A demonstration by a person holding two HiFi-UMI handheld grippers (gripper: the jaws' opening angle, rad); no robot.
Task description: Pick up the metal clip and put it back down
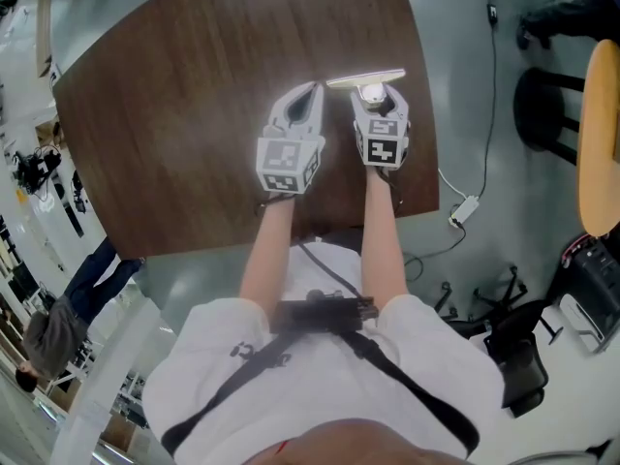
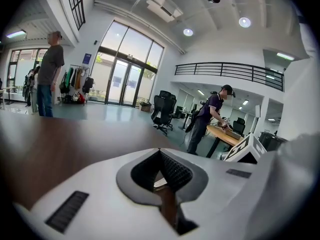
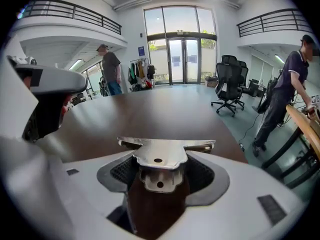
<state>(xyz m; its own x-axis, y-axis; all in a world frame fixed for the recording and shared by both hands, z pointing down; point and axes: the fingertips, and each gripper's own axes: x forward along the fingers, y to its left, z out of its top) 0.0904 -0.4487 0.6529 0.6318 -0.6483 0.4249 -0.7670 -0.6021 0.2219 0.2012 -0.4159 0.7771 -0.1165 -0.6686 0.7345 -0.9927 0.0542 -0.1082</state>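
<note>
Dark wooden table (image 1: 174, 95) stands in the middle of an open office with a grey floor (image 1: 455, 85). Over its far right part, the right gripper (image 1: 373, 93) is clamped on the metal clip (image 1: 365, 77), whose wide bar sticks out past the jaws. Just left of it, the left gripper (image 1: 311, 89) has its jaws pressed together with nothing between them.

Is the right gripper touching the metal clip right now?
Touching. In the right gripper view, the right gripper has its jaws pressed against both sides of the metal clip.
</note>
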